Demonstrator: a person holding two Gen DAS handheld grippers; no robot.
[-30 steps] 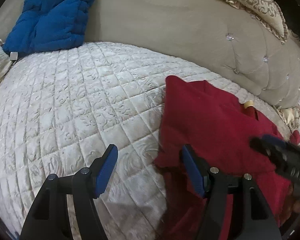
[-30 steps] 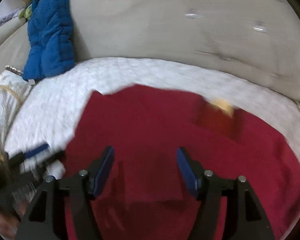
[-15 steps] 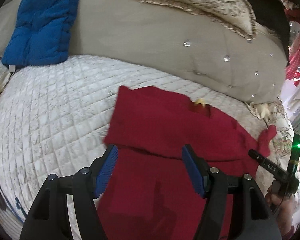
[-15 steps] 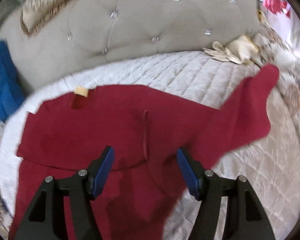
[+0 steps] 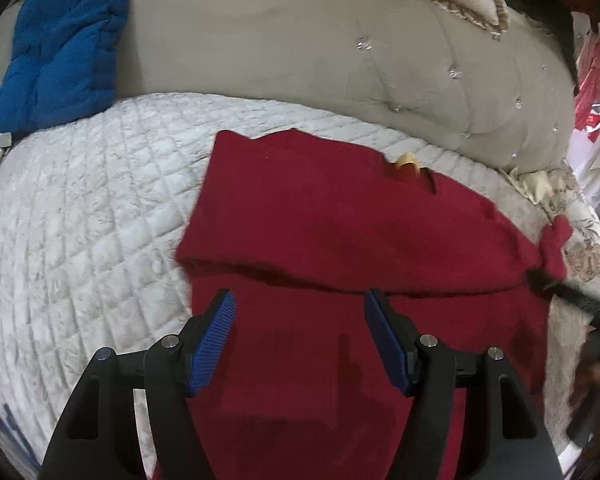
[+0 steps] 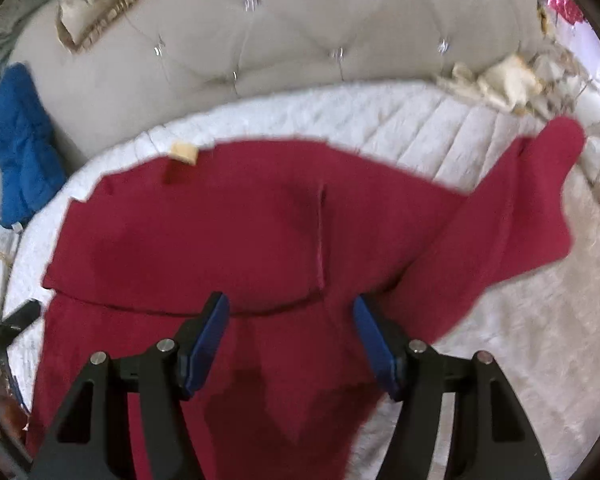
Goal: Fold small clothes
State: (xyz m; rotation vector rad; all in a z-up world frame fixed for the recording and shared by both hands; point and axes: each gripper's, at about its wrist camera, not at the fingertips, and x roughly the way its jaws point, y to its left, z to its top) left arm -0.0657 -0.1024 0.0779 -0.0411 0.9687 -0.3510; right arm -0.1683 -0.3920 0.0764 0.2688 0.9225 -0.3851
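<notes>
A: Looking left first: my left claw [image 5: 296, 344] hangs wide and empty over the dark red knit garment [image 5: 340, 240], which lies flat on the cream quilted bed [image 5: 80, 220].

B: And the right?

A: My right claw [image 6: 290, 340] is wide too, nothing gripped. One sleeve [image 6: 512, 208] trails off to its right, long axis slanting away, so I judge the right hand nearer. A blue padded jacket [image 5: 60, 40] sits far left, clear.

Matt red knit garment [image 5: 340, 232] on quilted, faintly glossy cream bedspread [image 5: 80, 220].
</notes>
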